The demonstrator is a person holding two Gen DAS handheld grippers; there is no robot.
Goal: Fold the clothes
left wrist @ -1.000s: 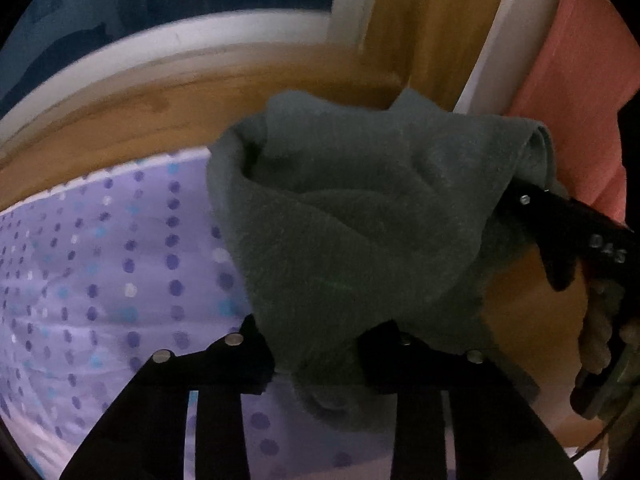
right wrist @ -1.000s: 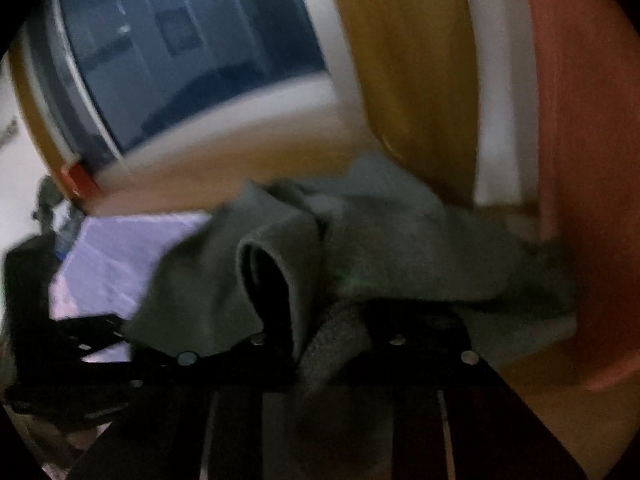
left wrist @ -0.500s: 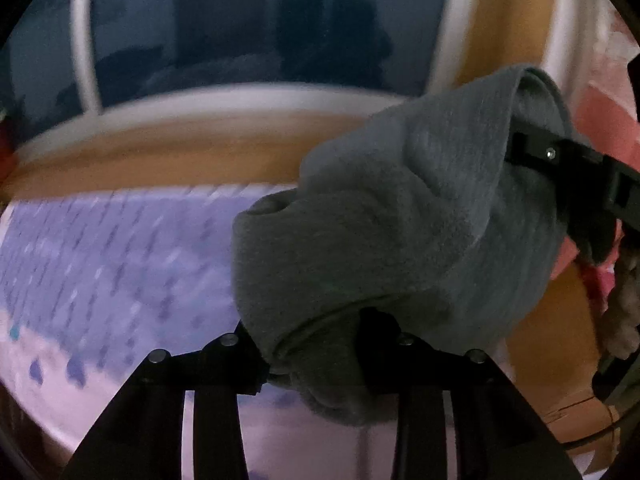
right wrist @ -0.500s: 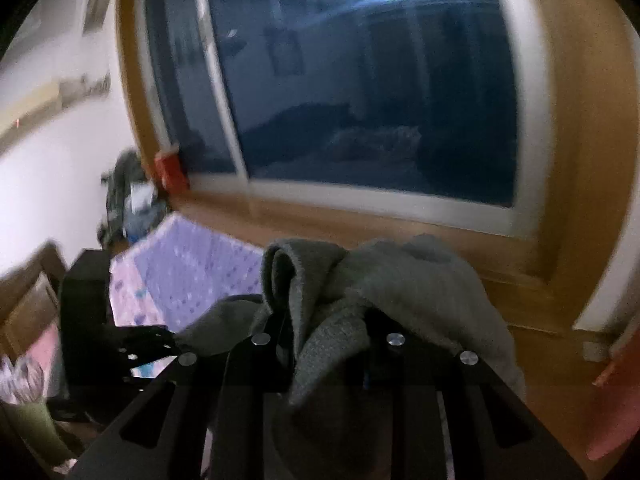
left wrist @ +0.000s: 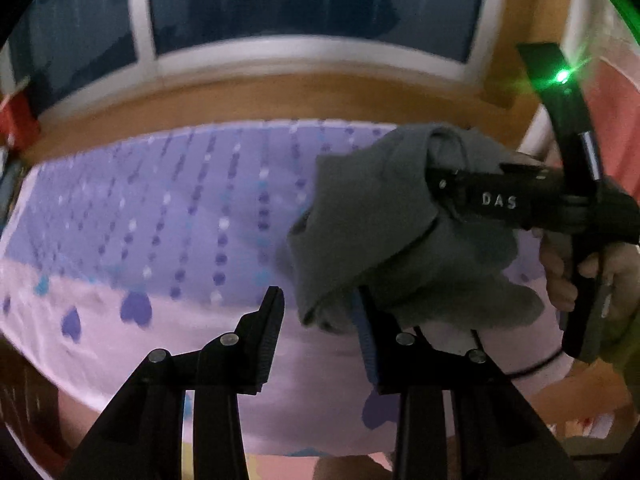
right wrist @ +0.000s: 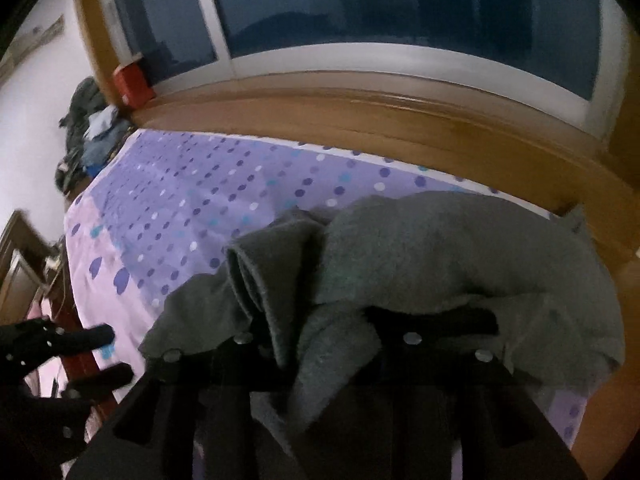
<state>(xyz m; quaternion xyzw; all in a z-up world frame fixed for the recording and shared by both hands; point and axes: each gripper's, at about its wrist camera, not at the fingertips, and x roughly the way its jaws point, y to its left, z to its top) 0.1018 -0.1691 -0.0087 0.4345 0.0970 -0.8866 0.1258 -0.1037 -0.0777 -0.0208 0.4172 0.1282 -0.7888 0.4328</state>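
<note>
Garment: grey knit garment [right wrist: 460,256], bunched and doubled over itself, carried above the right-hand end of the purple dotted bedspread [right wrist: 208,196], near the wooden sill below the window [right wrist: 400,8]; probably brought there to be laid out flat, since the bed offers the only broad surface in sight.

Left gripper [left wrist: 318,312]: jaws parted with a clear gap; cloth edge hangs against the inner face of the right finger only, left finger bare; no clamp on the fabric, so seemingly let go already.

Right gripper [right wrist: 316,324]: jaws opening; a thick fold of the garment lies between and over them, pads hidden under the cloth, so pressing or merely draped cannot be told.

Right gripper, seen from the left wrist view [left wrist: 460,196]: buried in the bundle, a hand [left wrist: 568,276] round the handle, carrying the weight.

Clothes pile [right wrist: 86,132]: dark heap at the far left corner of the bed, well apart from the garment.

Stage: likely set-down before spreading; no neat fold visible yet.
</note>
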